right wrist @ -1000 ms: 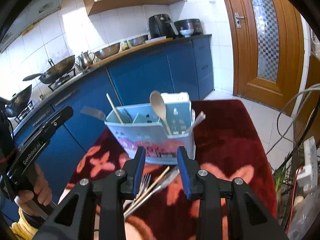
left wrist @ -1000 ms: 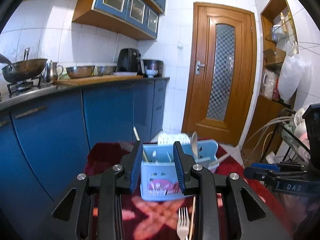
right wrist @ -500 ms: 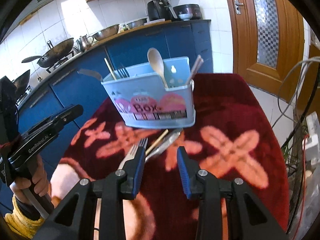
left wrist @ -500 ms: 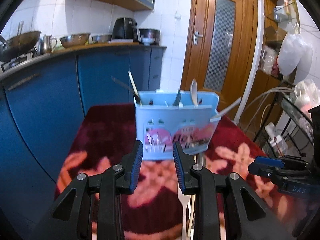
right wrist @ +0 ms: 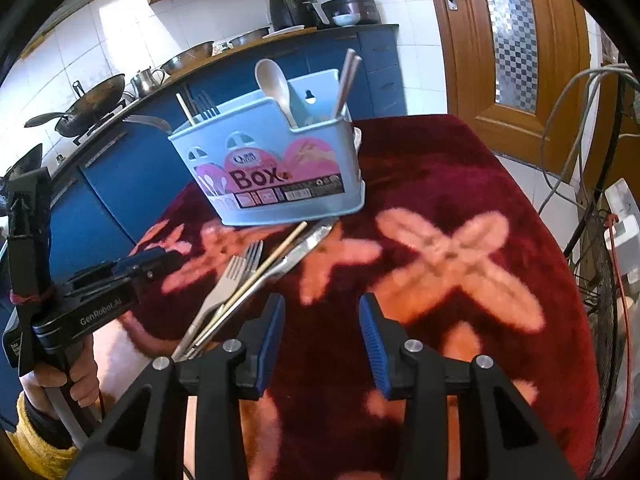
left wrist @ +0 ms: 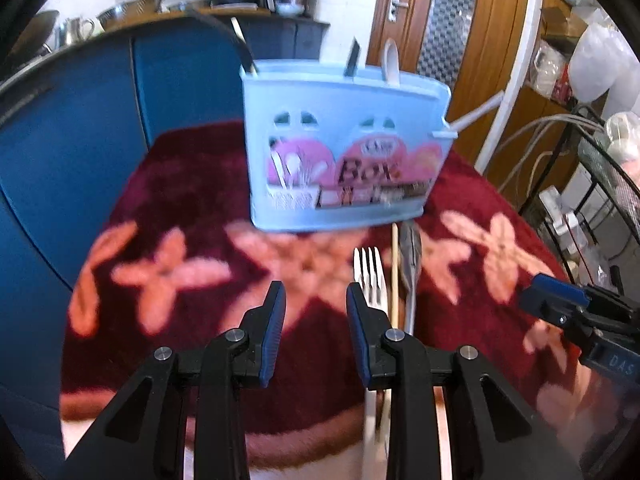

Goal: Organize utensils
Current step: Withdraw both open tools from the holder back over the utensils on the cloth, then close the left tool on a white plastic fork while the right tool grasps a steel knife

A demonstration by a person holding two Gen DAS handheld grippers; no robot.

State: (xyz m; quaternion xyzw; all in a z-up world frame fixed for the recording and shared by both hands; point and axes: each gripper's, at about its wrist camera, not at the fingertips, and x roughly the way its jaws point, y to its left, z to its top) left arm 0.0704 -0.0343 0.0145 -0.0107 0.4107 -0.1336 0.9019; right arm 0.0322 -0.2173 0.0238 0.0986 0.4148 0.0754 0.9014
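Observation:
A light blue utensil box stands on a red flowered cloth; a wooden spoon, chopsticks and forks stick out of it. In front of it lie a fork, a chopstick and a knife. My left gripper is open and empty, just left of the fork's tines. My right gripper is open and empty, right of the loose utensils. The left gripper also shows in the right wrist view.
Blue kitchen cabinets with woks and bowls on the counter stand behind the table. A wooden door is at the back right. Cables and a wire rack lie along the table's right edge.
Both grippers have tilted down and pulled back over the cloth. The box now sits higher in both views and the loose utensils show more fully. Both stay open.

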